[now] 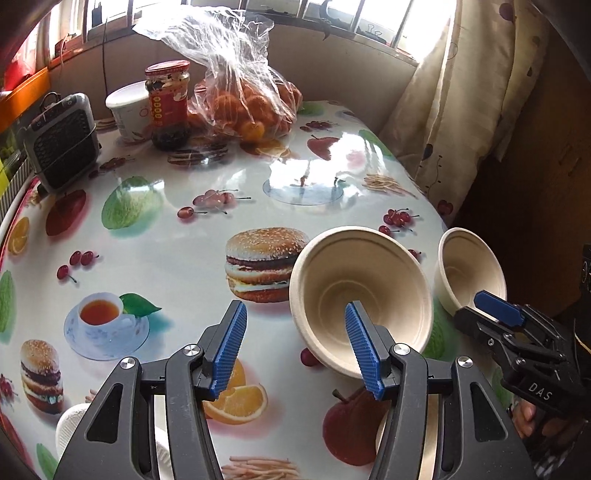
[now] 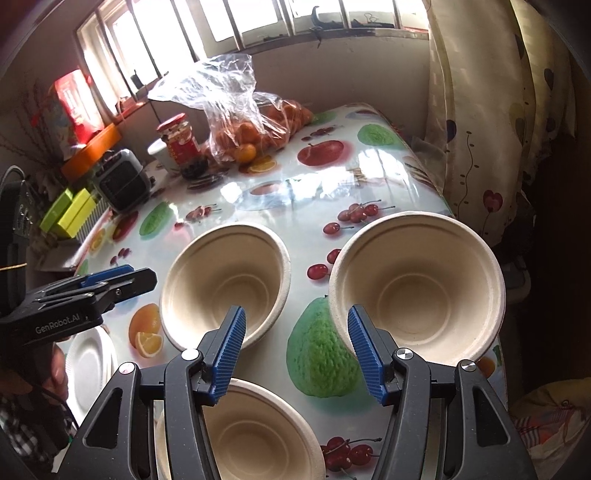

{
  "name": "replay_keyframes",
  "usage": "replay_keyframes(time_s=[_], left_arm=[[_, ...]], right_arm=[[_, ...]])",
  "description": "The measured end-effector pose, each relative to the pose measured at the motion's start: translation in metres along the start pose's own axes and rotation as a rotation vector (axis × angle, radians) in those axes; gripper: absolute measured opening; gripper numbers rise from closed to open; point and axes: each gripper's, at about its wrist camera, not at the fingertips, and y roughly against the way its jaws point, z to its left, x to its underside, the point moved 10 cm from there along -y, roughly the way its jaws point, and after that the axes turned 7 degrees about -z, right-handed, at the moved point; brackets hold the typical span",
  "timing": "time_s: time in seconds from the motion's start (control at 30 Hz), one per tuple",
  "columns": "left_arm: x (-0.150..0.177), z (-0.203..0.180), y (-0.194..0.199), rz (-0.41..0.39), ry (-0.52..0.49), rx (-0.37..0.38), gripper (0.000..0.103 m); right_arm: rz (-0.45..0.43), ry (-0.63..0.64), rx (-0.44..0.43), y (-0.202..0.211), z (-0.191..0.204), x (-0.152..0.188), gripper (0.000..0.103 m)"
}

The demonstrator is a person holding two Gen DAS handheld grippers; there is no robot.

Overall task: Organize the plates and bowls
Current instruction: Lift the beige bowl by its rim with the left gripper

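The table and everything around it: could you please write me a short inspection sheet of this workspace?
Surface: table under a glossy food-print cover, with window glare.
Job's things: three beige bowls, left, right, near; all upright, apart and not stacked; white plate at the left edge.
Clutter: bag of oranges, red-lidded jar, white tub, small grey heater, all at the far end.
Grippers: left gripper and right gripper both open, holding nothing.
Cables: thin dark cable up the far wall.
Surroundings: barred window, patterned curtain on the right.
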Motion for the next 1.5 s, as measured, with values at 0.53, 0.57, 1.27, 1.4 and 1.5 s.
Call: replay_keyframes(time_s=[0.53, 0.57, 1.27, 1.4, 1.5], left_arm=[[-0.013, 0.003, -0.008, 0.015, 0.055, 0.064, 0.057], [-0.014, 0.004, -0.008, 0.016, 0.060, 0.062, 0.057], [0.001, 0.001, -0.038, 0.116, 0.108, 0.106, 0.049], [0.001, -0.002, -0.041, 0.126, 0.102, 0.108, 0.043], [0.003, -0.005, -0.043, 0.140, 0.110, 0.127, 0.038]], right_arm=[[-0.068, 0.005, -0.114, 0.047, 0.021, -0.046, 0.058], [-0.053, -0.013, -0.125, 0.040, 0.022, -0.048, 0.058], [0.173, -0.065, -0.090, -0.043, 0.011, -0.012, 0.044], [0.191, -0.056, -0.086, -0.048, 0.011, -0.009, 0.039], [0.205, -0.056, -0.087, -0.051, 0.011, -0.007, 0.035]])
